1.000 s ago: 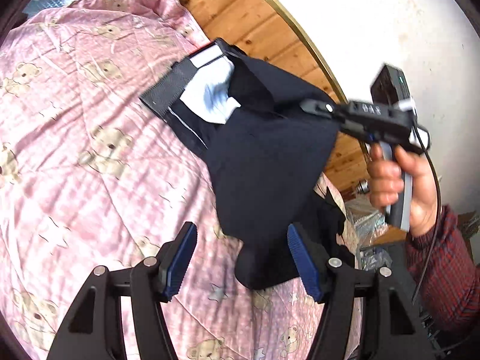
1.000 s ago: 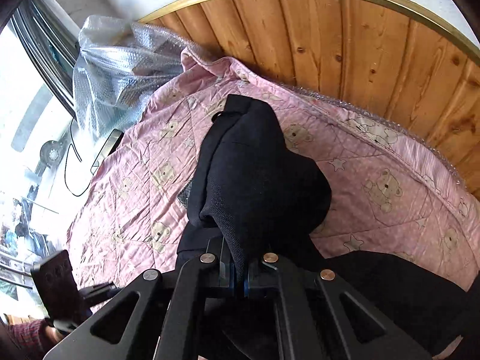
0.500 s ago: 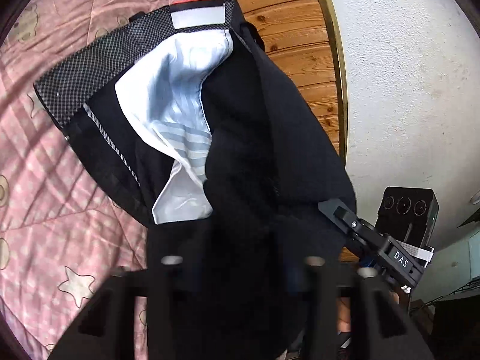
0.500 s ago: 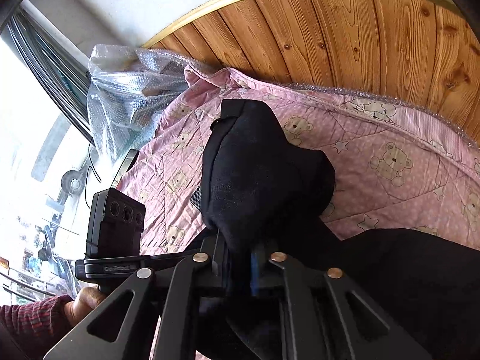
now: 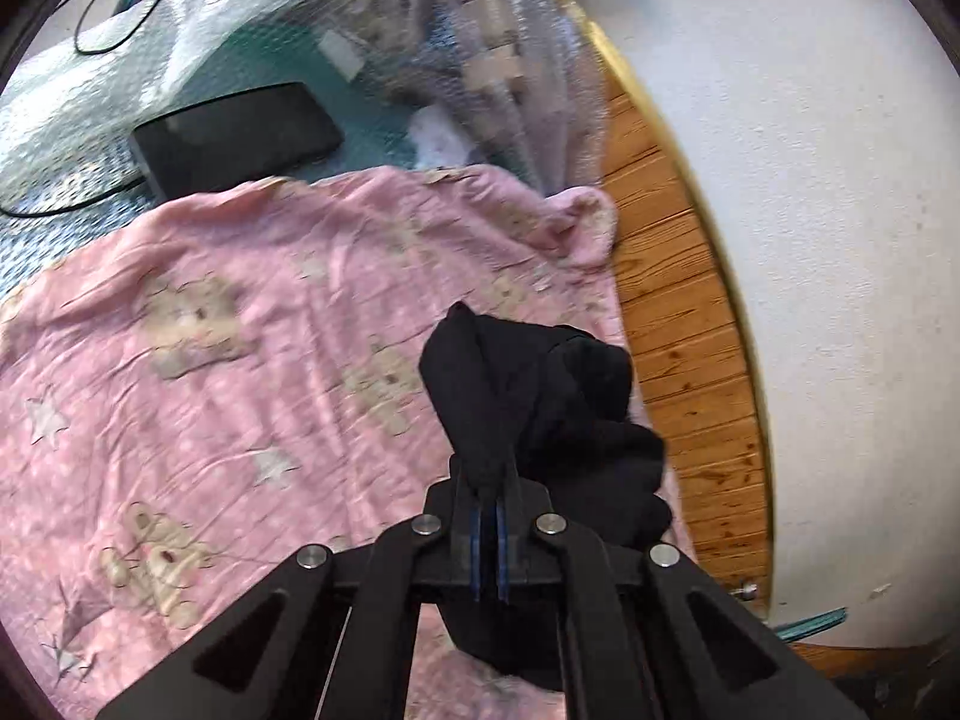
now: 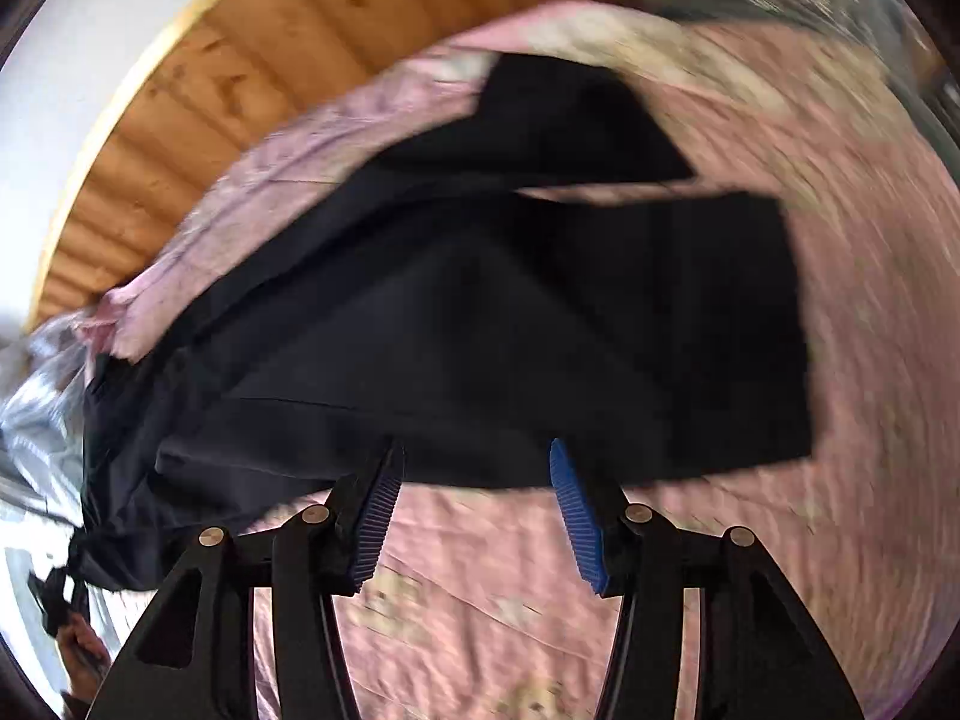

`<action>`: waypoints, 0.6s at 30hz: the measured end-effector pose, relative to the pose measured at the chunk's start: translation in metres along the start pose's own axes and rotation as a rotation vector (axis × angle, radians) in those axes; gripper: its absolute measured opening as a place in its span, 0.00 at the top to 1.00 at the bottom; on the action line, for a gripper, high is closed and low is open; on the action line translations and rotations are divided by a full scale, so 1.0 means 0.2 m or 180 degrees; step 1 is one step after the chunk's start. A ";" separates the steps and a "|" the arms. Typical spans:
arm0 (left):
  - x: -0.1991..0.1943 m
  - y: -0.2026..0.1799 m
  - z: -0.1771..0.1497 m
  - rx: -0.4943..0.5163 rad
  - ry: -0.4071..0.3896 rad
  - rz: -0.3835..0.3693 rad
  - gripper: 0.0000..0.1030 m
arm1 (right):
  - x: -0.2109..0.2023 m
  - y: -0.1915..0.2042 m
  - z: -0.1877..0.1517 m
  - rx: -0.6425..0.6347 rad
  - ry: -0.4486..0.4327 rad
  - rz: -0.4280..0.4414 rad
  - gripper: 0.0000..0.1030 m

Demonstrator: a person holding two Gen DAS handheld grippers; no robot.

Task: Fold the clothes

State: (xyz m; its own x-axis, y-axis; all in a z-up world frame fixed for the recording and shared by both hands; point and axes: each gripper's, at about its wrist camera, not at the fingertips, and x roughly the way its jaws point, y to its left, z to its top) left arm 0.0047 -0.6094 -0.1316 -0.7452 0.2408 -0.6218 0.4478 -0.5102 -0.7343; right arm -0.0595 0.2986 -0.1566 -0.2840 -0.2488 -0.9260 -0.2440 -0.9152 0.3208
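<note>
The black trousers (image 6: 540, 312) lie spread over the pink teddy-bear quilt (image 6: 780, 570), both legs stretching toward the wooden headboard (image 6: 252, 60), one end lifted at the far left. A bunched fold of the garment (image 5: 528, 396) is clamped between the blue pads of the left gripper (image 5: 489, 516), whose jaws are pressed together on it. The right gripper (image 6: 474, 474) stands with its fingers apart, just over the fabric's near edge. Beyond the quilt lie a dark tablet (image 5: 234, 138) and bubble wrap (image 5: 468, 36)
</note>
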 end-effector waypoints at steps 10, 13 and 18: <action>0.03 0.12 -0.06 -0.0183 0.0021 0.0037 0.95 | 0.05 -0.45 -0.07 0.1114 -0.0270 0.0117 0.44; 0.06 0.05 -0.04 -0.0107 0.0062 0.0060 0.95 | 0.16 -0.51 0.01 0.1430 -0.0251 0.0135 0.43; 0.11 0.00 -0.03 -0.0097 0.0041 0.0074 0.95 | 0.13 -0.40 0.18 0.1129 -0.0482 -0.0178 0.98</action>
State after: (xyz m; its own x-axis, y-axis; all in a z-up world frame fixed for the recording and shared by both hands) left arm -0.0094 -0.5985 -0.1467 -0.7282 0.2398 -0.6421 0.4800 -0.4904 -0.7274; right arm -0.0814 0.3759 -0.1997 -0.3883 -0.1279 -0.9126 -0.5610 -0.7529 0.3443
